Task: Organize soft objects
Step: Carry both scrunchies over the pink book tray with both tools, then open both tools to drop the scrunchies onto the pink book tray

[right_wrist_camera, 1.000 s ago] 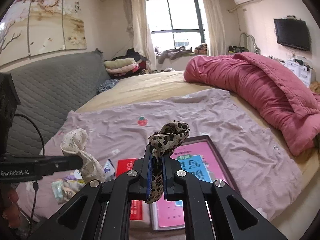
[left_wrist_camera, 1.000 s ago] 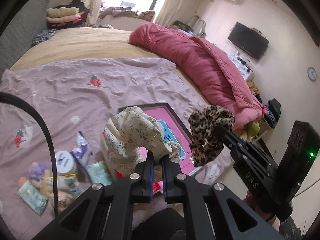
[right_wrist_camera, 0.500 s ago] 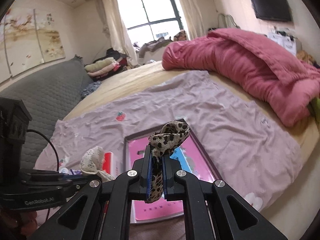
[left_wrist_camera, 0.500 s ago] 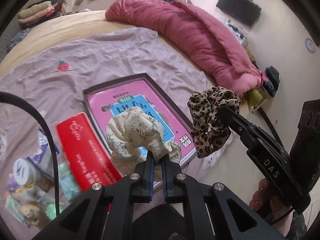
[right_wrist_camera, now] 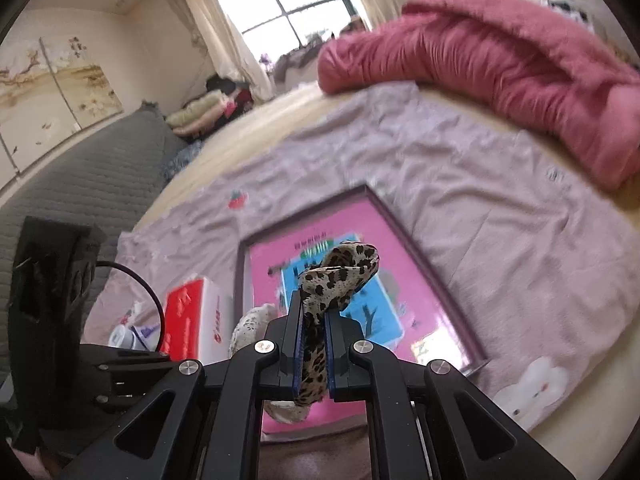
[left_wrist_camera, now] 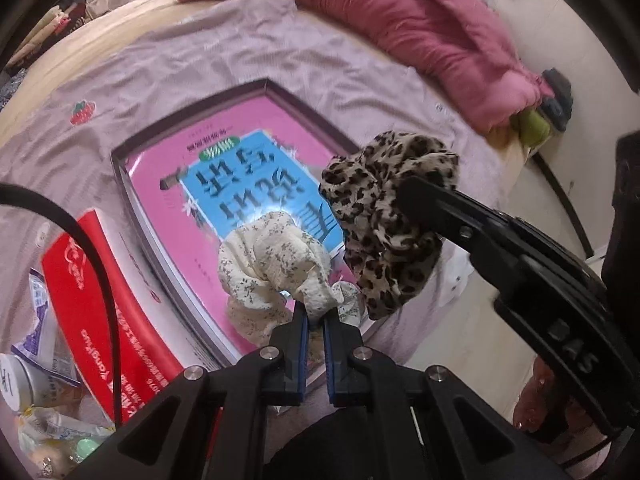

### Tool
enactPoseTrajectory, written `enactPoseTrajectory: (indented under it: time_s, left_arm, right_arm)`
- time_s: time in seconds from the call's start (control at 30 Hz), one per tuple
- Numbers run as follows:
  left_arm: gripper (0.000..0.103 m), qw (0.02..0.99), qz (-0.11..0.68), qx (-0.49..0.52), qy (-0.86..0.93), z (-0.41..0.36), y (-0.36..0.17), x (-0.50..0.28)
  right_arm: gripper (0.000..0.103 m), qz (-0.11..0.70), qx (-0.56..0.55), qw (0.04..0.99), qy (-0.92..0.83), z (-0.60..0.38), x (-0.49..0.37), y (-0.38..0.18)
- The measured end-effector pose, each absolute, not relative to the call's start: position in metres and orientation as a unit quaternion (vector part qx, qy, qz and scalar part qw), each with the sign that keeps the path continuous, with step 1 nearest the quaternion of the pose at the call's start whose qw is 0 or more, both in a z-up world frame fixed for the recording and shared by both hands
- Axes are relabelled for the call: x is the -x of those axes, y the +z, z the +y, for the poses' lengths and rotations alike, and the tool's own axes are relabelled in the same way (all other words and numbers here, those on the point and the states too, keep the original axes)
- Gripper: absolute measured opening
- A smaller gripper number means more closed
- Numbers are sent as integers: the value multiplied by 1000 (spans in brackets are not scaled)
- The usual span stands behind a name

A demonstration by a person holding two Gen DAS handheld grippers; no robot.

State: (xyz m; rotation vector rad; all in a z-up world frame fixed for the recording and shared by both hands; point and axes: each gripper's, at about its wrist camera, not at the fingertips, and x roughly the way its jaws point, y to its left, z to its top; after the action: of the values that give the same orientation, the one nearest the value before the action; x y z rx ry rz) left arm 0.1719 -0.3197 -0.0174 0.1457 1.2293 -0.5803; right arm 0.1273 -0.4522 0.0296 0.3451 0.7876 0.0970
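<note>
Both tools have tilted down toward the pink tray (left_wrist_camera: 120,168). Left tool (left_wrist_camera: 315,322) clamps the floral scrunchie (left_wrist_camera: 272,260); right tool (right_wrist_camera: 313,340) clamps the leopard scrunchie (right_wrist_camera: 340,272), both above it. Placement is likely next.

"DAS" on right gripper (left_wrist_camera: 416,196)
</note>
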Motion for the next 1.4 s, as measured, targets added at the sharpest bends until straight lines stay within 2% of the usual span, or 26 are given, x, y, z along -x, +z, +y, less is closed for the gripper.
enactPoseTrajectory:
  time_s: [0.33,0.5,0.67,0.8,1.0,1.07,1.23,1.37,1.4]
  left_arm:
    - [7,757,593,-75,-264,-324,-39,-181]
    - [7,746,607,-79,-263,-327,-48,-188]
    - [8,742,611,-78,-265,-331,-53,-194]
    - [8,738,615,-73,-267,-332,-55,-197]
    - [9,738,618,-82,-258,-333,-57,-199]
    - [11,737,619,-80,-258,-333,-56,-198]
    - [22,736,620,-81,-259,-331,-54,-195]
    - [27,737,620,-80,-257,-328,-52,-194]
    - [31,738,619,-79,-256,-328,-51,-194]
  right_arm:
    - [13,463,-97,880,-27,-459,-144,-27]
    - [25,466,-97,878,-42,-466,-143,-32]
    - [31,461,-84,882,-52,-467,-140,-28]
    - [41,454,-80,885,-57,-469,-134,-23]
    - [45,444,-96,889,-62,-477,-123,-17]
    - [48,441,-93,890,-64,-477,-118,-15]
    - [50,439,-90,891,-70,-481,-110,-9]
    - [54,433,-94,893,-76,-485,-106,-2]
    - [54,431,-96,894,-78,-487,-105,0]
